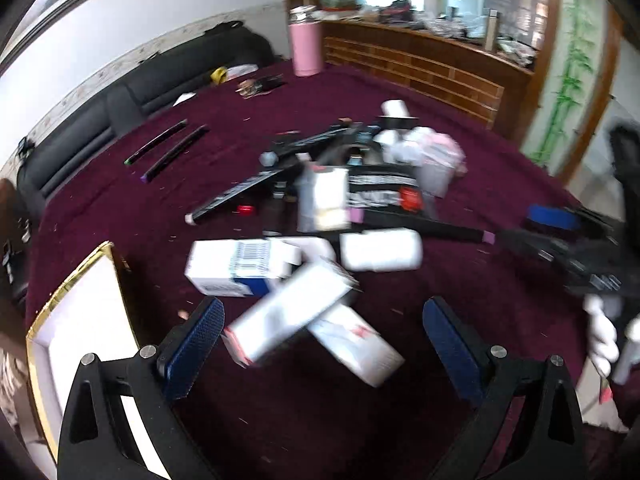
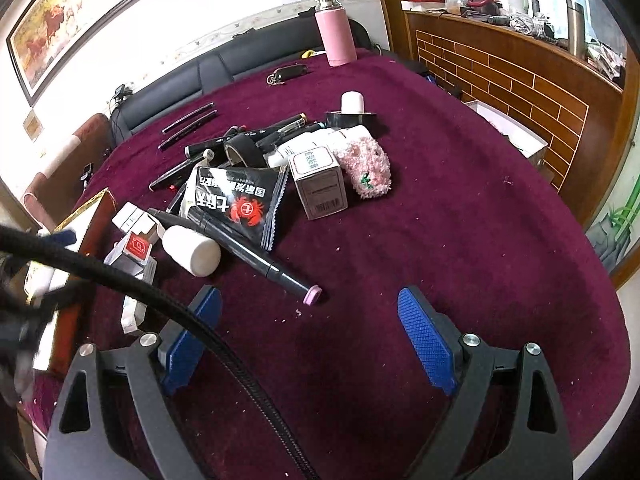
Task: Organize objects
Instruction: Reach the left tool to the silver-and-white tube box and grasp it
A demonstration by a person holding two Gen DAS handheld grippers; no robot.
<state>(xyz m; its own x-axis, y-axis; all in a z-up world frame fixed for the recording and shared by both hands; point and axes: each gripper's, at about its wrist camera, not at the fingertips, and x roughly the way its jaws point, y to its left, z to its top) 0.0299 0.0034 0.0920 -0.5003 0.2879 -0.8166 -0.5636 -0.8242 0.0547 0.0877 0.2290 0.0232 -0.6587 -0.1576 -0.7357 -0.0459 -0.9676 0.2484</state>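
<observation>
Clearly, both tools are spread wide and hold nothing. The left tool hangs low over the maroon-covered tabletop, its blue pads either side of a small heap of white cartons. One blurred white carton lies tilted between the pads, across another white carton with a red mark, and a white and blue box sits just behind them. A white bottle lies on its side near these. At the left edge of that view stands a gold-rimmed white tray.

The right tool hovers above bare cloth, well apart from the main pile. A black braided cable crosses in front of its left finger. Just ahead lies a black marker with a pink cap, its cap end pointing toward the tool. Behind it rests a black snack packet with a red crab, touching a white barcode box that stands upright. A pink fluffy sock lies beside that box. Farther back are a roll of black tape with a small white cylinder standing in it, several dark pens, and a pink flask upright at the far edge.
</observation>
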